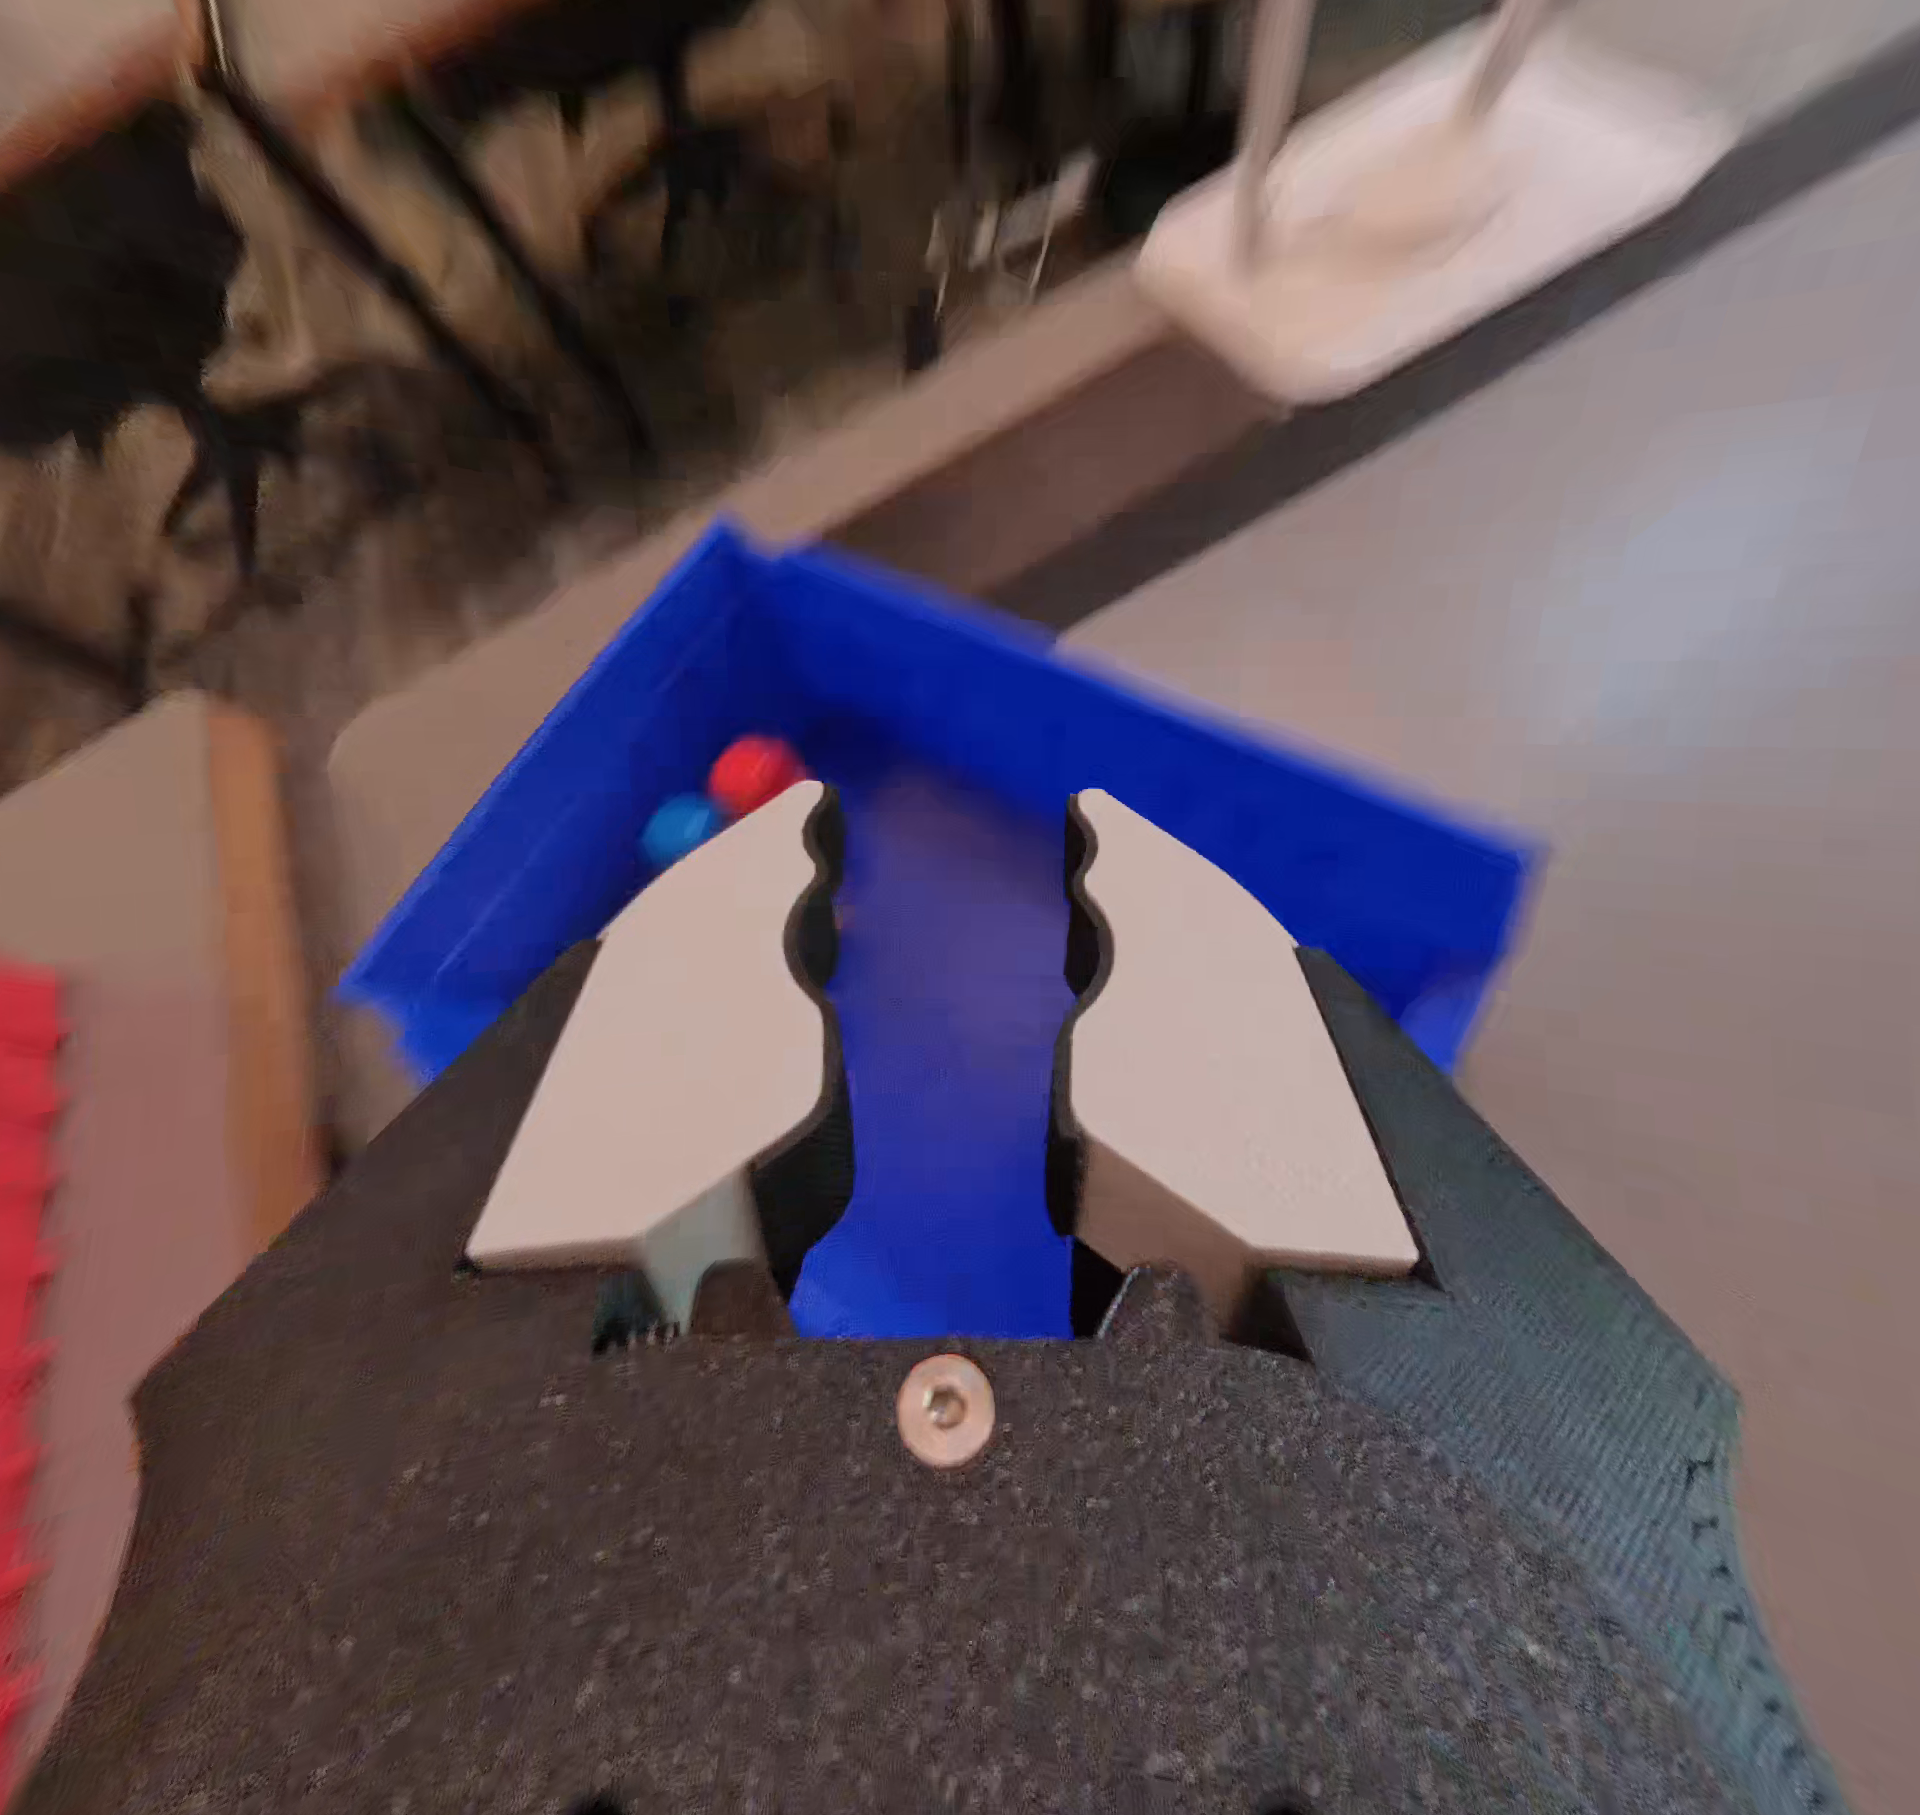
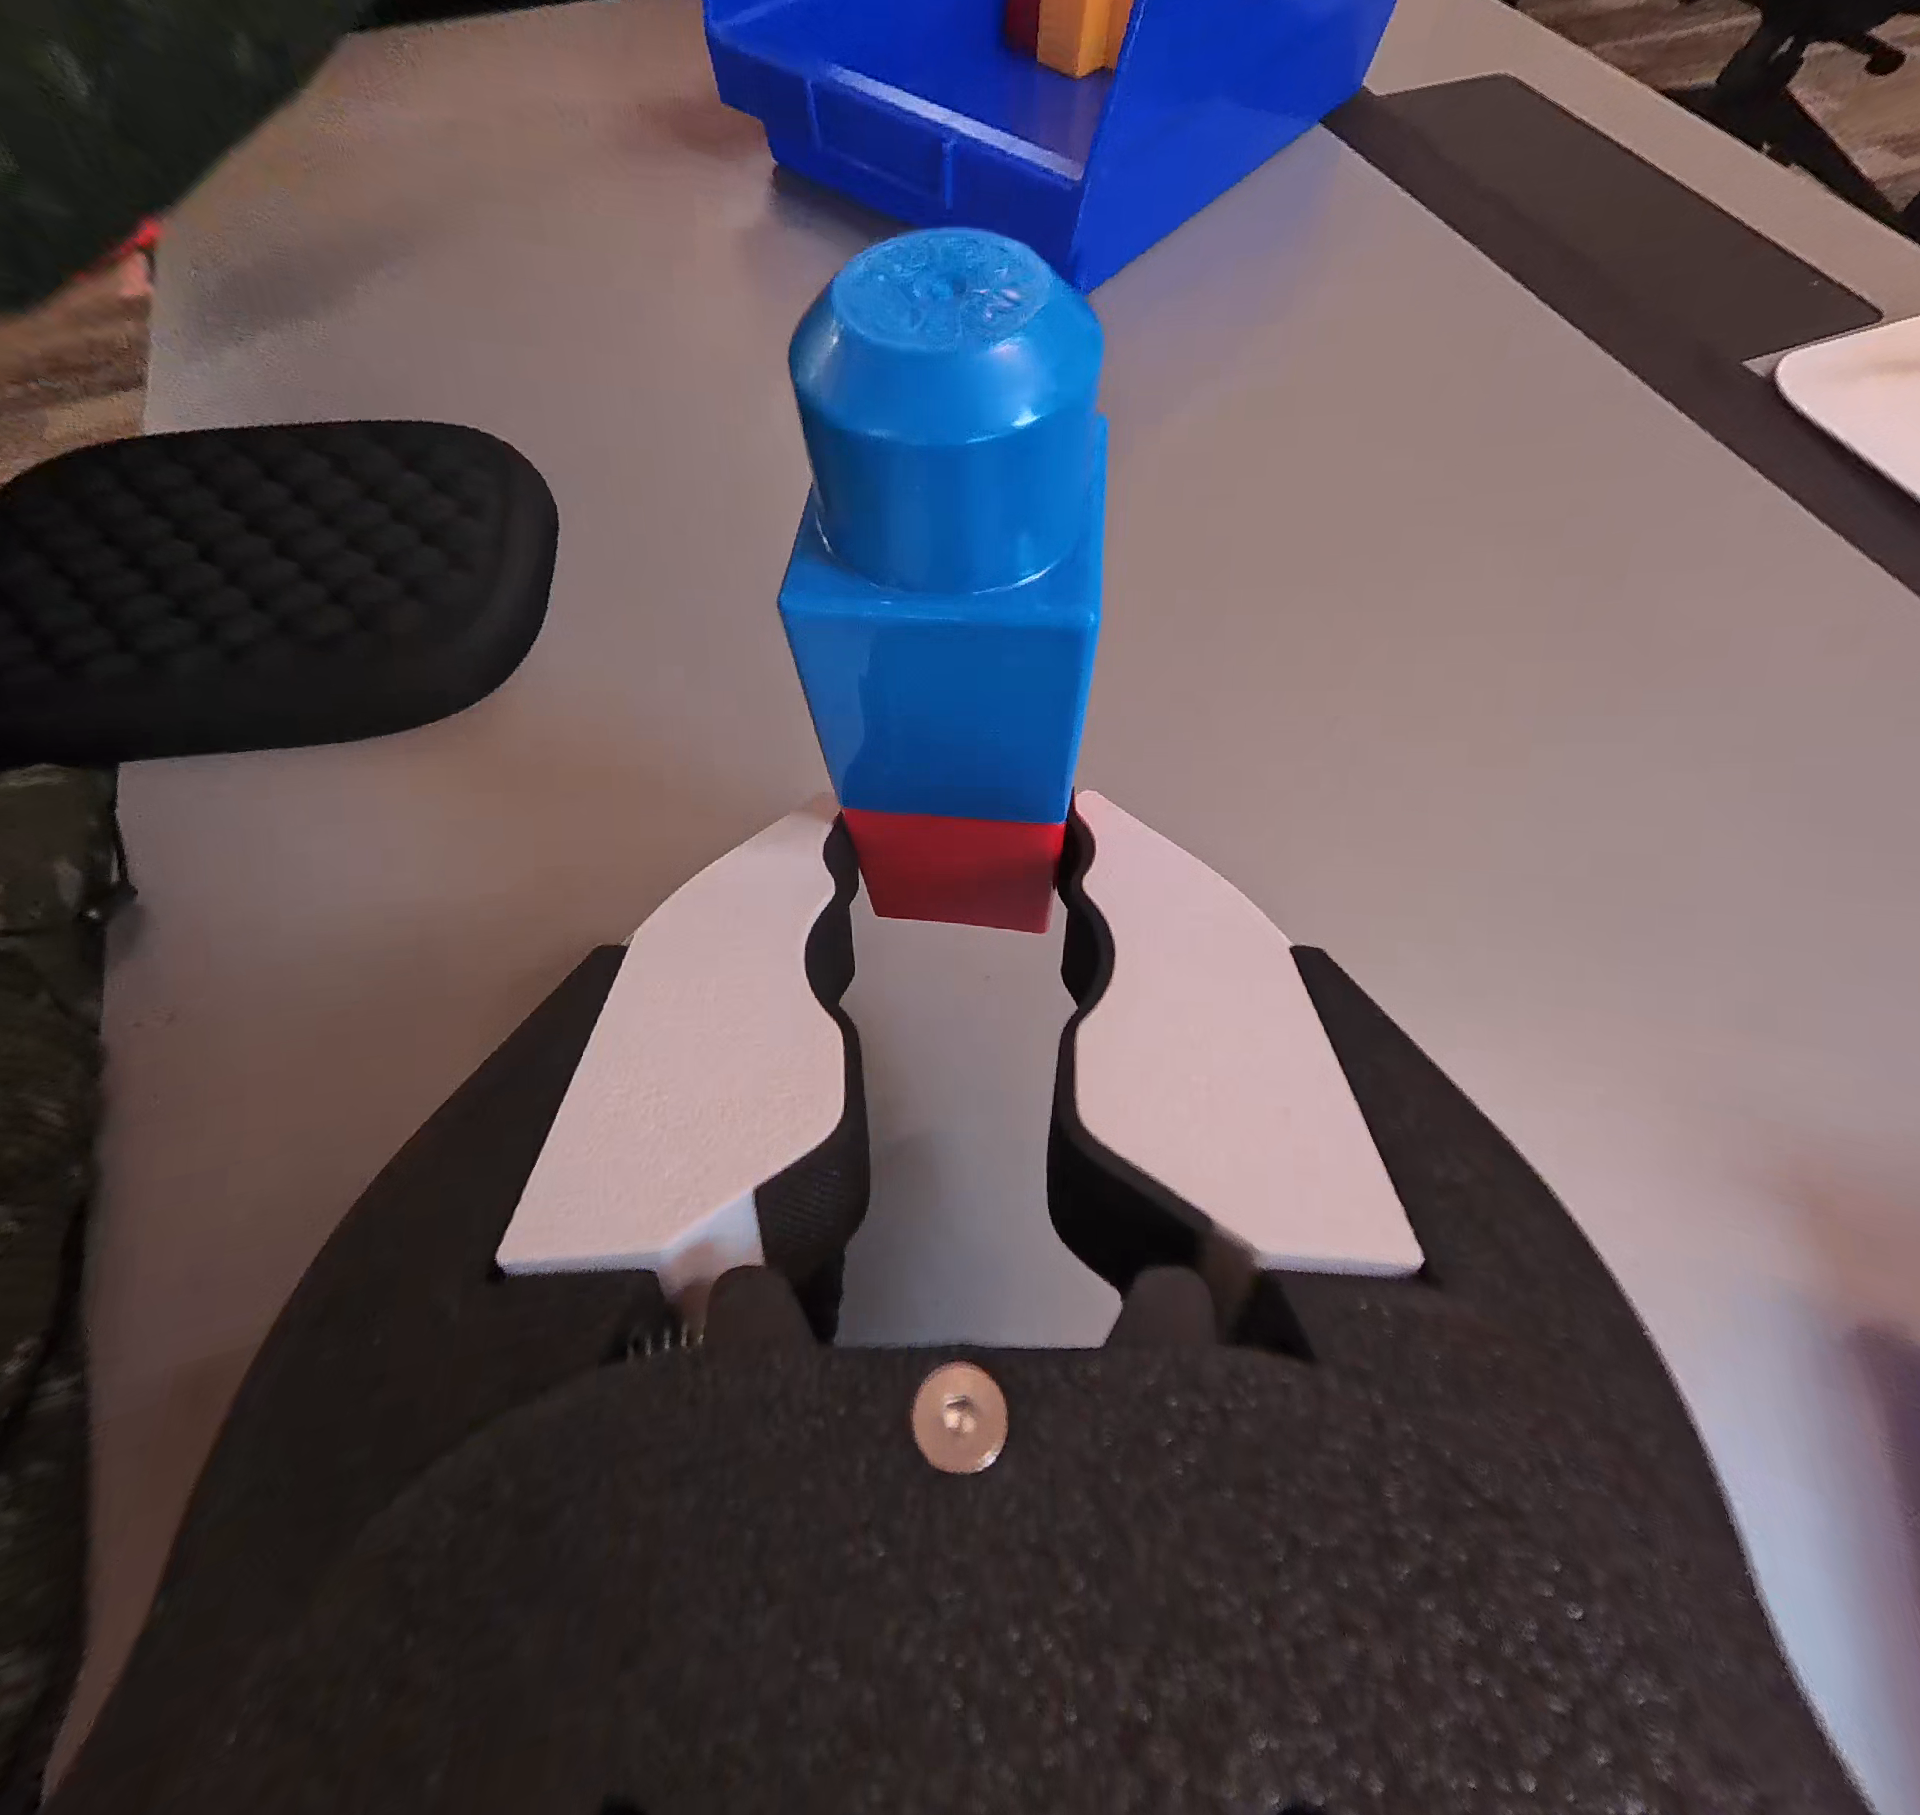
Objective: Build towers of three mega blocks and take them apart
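two stacked blocks (image 2: pixel 940 622) clamped in right tool (image 2: pixel 961 866); left tool (image 1: pixel 951 809) agape, empty

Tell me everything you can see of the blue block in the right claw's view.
The blue block is glossy plastic: a square body topped by one round stud with an embossed top. It stands upright, stacked on a red block, which the right claw grips; the claw does not touch the blue one. Nothing sits on it.

left gripper (image 1: pixel 951 809): black grainy body, pale grey fingers (image 1: pixel 675 1017), wavy black pads
screw (image 1: pixel 945 1422): silver, below the fingers
right gripper (image 2: pixel 956 830): same build
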